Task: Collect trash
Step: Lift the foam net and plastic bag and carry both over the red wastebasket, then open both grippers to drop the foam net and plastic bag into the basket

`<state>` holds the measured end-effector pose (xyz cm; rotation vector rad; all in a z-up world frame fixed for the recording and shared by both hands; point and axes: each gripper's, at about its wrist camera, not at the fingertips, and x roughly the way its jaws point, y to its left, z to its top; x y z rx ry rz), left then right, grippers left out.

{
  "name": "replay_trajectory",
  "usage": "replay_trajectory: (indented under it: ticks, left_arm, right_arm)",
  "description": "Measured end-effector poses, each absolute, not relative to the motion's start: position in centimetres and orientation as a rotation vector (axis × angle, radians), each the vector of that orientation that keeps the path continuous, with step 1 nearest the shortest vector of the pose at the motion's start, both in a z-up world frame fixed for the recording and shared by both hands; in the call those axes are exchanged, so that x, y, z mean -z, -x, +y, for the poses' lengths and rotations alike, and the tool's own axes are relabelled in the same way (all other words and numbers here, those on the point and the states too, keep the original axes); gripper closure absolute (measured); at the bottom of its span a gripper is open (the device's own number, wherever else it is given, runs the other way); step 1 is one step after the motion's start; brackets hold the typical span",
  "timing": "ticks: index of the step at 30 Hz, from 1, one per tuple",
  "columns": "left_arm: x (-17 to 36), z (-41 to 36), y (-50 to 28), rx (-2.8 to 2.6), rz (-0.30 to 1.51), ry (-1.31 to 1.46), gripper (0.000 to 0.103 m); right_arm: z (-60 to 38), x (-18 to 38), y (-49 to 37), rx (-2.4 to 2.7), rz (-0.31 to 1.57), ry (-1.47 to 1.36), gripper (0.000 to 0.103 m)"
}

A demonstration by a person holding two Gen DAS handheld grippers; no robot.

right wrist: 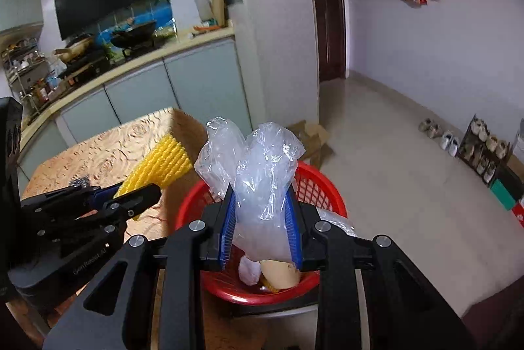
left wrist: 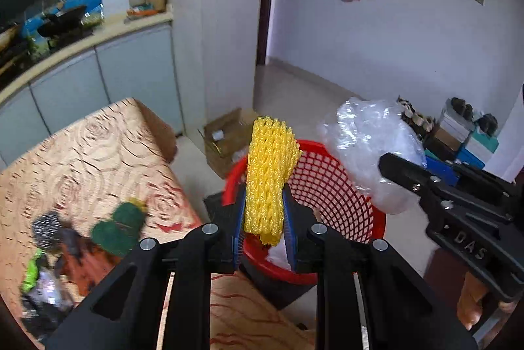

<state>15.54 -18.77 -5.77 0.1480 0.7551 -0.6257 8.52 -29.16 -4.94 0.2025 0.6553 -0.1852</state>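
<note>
Left claw [left wrist: 263,219] clamped tight on the yellow foam net [left wrist: 269,176], held above the red basket [left wrist: 330,186]. Right claw [right wrist: 262,219] grips the clear plastic bag [right wrist: 258,179] over that same basket, which sits just beside the patterned table [left wrist: 98,160].

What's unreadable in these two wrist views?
- Clutter on the patterned table, left wrist view: motion-blurred; only green shapes show.
- Red mesh basket contents: hidden by yellow foam net there, by clear plastic bag in right view.
- Shoes on rack: too small.
</note>
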Motion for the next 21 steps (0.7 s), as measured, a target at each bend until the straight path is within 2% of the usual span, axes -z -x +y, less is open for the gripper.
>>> replay_trajectory:
  ticks: [8,10,12,14,21]
  left_arm:
    - [7.7,-20.7,-16.8,0.659,0.796,-0.154,0.083]
    - [8.0,-20.8,-17.2,0.668,0.807,-0.146,0.075]
    - [8.1,-20.8,-17.4,0.671,0.810,-0.138,0.062]
    - [8.2,-20.8,-17.6,0.675,0.812,-0.132,0.056]
    - [7.2,-20.1,-17.3,0.664,0.786,-0.142,0.047]
  right_arm:
    - [-30.5,8.0,-10.5,0.183,0.730,-0.260,0.073]
    - [-30.8,8.4,-10.7,0.182,0.738,-0.279,0.069]
    - [-31.1,8.6,-10.9,0.175,0.741,-0.295,0.063]
    - [-31.4,8.6,-10.9,0.178,0.739,-0.300,0.059]
    - [-32.6,8.3,-10.4,0.167,0.722,-0.356,0.055]
